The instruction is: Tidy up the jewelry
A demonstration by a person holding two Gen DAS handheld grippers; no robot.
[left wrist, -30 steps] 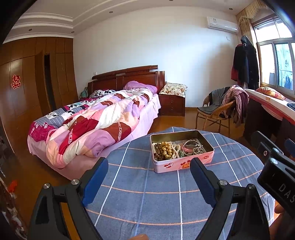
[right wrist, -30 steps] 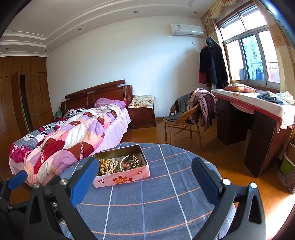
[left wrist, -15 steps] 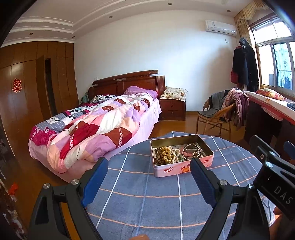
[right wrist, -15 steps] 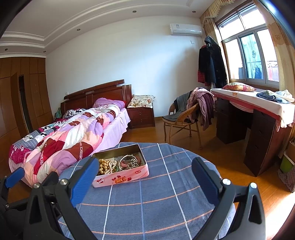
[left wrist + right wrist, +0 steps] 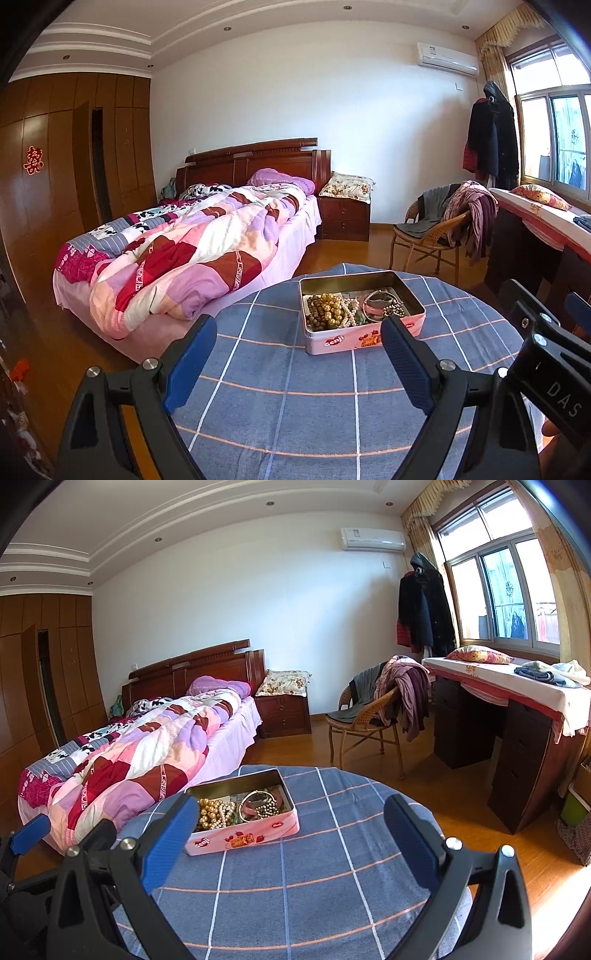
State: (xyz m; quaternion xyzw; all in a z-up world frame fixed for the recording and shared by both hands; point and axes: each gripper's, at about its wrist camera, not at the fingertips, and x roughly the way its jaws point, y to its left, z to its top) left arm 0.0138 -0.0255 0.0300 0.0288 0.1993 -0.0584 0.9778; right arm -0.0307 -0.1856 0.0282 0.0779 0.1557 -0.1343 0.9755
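Observation:
A pink open tin (image 5: 365, 338) (image 5: 258, 833) stands on the round table with the blue checked cloth (image 5: 295, 398) (image 5: 314, 867). Inside lie gold and brown bead strands (image 5: 327, 310) (image 5: 212, 812), a bangle (image 5: 376, 298) (image 5: 256, 801) and dark beads. My left gripper (image 5: 297, 354) is open, held above the table just short of the tin, with nothing between its blue pads. My right gripper (image 5: 290, 836) is open too, the tin showing between its fingers at the left. The right gripper's body (image 5: 546, 354) shows at the left wrist view's right edge.
A bed with a patchwork quilt (image 5: 192, 247) (image 5: 140, 753) stands left of the table. A wicker chair draped with clothes (image 5: 439, 229) (image 5: 373, 716) and a dark desk (image 5: 517, 746) stand beyond on the right. Wooden floor surrounds the table.
Both cameras have tilted up slightly, so the tin sits a little lower in each view. Both grippers stay open and empty.

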